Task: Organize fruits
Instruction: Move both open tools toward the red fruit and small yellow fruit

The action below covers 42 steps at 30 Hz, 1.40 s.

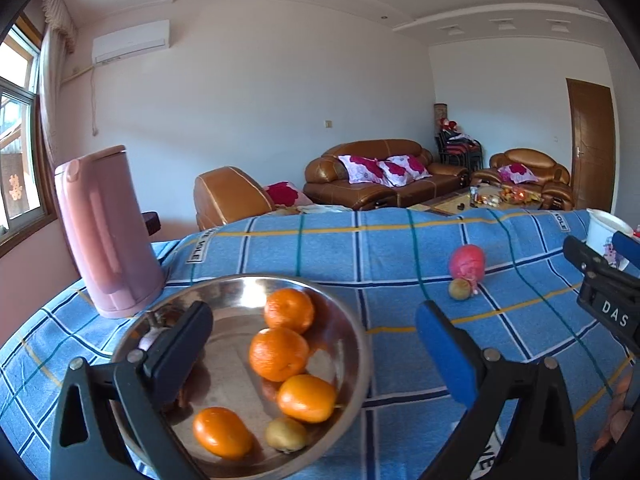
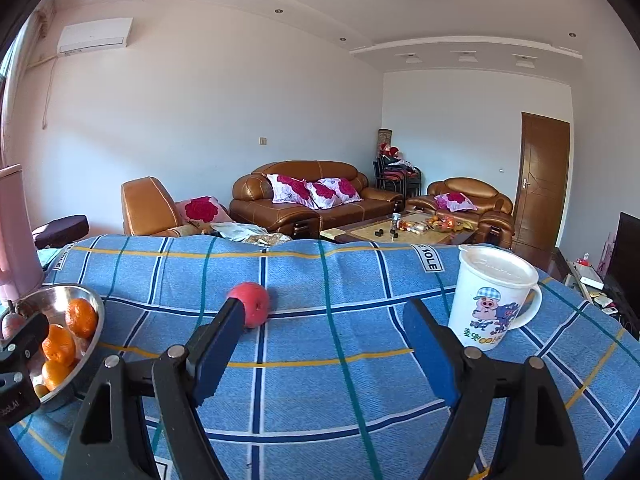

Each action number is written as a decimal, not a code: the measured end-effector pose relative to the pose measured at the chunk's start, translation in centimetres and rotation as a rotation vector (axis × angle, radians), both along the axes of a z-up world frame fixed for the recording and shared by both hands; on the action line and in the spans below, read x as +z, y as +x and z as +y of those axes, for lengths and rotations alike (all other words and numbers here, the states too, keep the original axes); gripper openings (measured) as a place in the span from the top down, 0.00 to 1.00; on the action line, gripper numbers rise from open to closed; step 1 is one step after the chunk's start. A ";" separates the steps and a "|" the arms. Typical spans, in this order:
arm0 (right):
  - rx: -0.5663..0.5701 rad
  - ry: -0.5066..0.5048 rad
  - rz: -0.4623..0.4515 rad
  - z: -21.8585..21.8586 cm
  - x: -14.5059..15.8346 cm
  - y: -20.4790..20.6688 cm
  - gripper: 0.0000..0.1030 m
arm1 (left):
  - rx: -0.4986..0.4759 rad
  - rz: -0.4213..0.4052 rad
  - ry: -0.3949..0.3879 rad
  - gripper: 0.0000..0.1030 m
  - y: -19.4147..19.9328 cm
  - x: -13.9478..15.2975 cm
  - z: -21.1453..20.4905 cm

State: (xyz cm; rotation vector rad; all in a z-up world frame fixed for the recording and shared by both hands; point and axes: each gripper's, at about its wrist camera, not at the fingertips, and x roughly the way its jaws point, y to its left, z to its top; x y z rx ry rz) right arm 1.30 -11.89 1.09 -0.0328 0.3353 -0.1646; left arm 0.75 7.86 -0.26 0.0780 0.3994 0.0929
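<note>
A steel bowl holds several oranges and a small brown fruit. A pinkish fruit sits partly hidden behind the left finger. My left gripper hangs open over the bowl, its pads touching nothing. To the right, a red apple lies on the blue checked cloth with another small brown fruit against it. My right gripper is open and empty above the cloth. The apple lies just beyond its left fingertip, and the bowl is far left.
A pink kettle stands at the bowl's far left. A white lidded cartoon mug stands just beyond my right gripper's right finger. The cloth-covered table ends ahead, with sofas and a coffee table beyond. Orange scraps lie at the right edge.
</note>
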 end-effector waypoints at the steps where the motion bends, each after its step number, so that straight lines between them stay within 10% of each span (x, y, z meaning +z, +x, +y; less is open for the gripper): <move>1: -0.001 -0.001 0.003 -0.4 -0.1 0.3 0.20 | -0.015 0.011 0.001 0.00 0.3 -0.1 -0.7; 27: 0.007 0.205 0.104 -6.8 -1.1 3.7 0.20 | -0.196 0.491 -0.047 0.18 15.9 -4.9 -11.3; 36: 0.034 0.181 0.111 -6.0 -1.0 3.8 0.20 | -0.235 0.501 -0.132 0.65 15.6 -4.9 -10.4; 42: 0.031 0.199 0.116 -6.4 -1.1 3.7 0.20 | -0.280 0.493 -0.205 0.65 14.0 -4.6 -9.0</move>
